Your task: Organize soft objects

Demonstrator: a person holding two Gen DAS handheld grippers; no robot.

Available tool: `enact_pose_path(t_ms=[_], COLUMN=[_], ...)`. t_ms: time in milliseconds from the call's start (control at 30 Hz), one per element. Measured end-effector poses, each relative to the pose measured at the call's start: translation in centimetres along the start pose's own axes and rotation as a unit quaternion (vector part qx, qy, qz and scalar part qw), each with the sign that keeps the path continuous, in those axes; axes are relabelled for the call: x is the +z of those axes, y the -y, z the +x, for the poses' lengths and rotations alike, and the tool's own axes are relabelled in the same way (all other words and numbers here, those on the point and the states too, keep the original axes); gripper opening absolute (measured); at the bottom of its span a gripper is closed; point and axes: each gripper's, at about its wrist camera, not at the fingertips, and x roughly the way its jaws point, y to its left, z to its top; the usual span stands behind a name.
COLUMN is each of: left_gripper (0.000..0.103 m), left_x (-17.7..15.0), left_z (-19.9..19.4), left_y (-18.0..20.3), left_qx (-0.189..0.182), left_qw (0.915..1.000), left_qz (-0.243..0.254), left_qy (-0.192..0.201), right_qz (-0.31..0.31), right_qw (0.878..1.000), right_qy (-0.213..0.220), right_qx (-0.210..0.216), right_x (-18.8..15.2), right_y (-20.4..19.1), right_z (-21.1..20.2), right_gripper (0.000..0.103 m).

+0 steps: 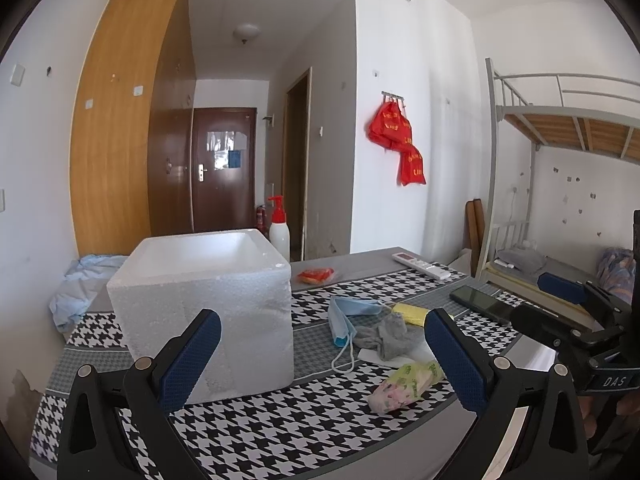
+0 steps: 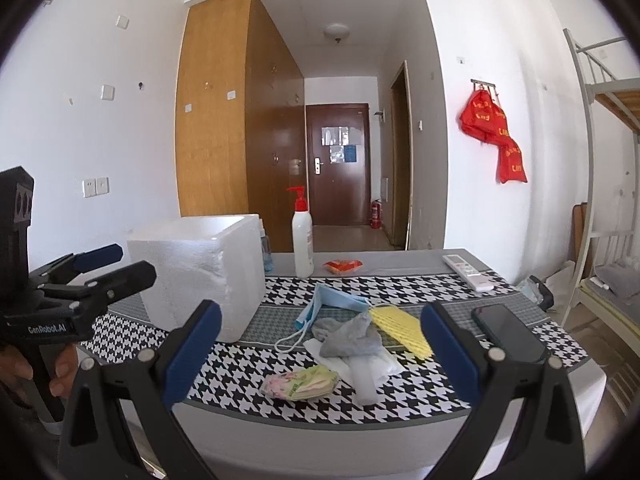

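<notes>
houndstooth tablecloth (image 2: 248,364) under foam box (image 1: 208,300), both grippers (image 1: 320,356) (image 2: 320,352) released, empty.

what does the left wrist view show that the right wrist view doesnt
Only the left wrist view shows the light blue cloth bunched behind the foam box, and the box's hollow inside.

Only the right wrist view shows the small blue bottle tucked behind the box, and the wall sockets.

Both show the white foam box, blue face mask, grey sock, yellow cloth, tissue pack, phone, remote, pump bottle and red packet. Each view also catches the other tool: right tool and left tool, both open.
</notes>
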Motion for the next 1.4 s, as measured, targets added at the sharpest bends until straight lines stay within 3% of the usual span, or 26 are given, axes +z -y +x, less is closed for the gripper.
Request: enact_pose_path(t_ms=[567, 800, 1167, 1400], left_gripper=[0.102, 0.102, 0.102, 0.102], left_x=[-0.1, -0.8, -2.1, -2.5], left_z=[2.1, 3.6, 6.1, 7.8], left_y=[0.3, 0.9, 2.4, 3.8], left_qx=[-0.008, -0.035, -0.076, -0.107], left_qw=[0.9997, 0.9983, 0.9919, 0.9824], left_qz=[0.002, 0.014, 0.05, 0.079], left_qy=[-0.024, -0.045, -0.088, -0.131], right_qz=[0.005, 0.01, 0.014, 0.013], right_qw=[0.999, 0.999, 0.997, 0.996], right_qy=[-0.021, -0.044, -0.06, -0.075], right_qx=[-0.024, -0.026, -0.044, -0.056], right_x=[-0.2, -0.6, -0.8, -1.0], right_y=[1.7, 2.7, 4.1, 4.9], right_z=[1.9, 3.6, 5.6, 6.6], right_gripper=[0.101, 0.101, 0.101, 0.101])
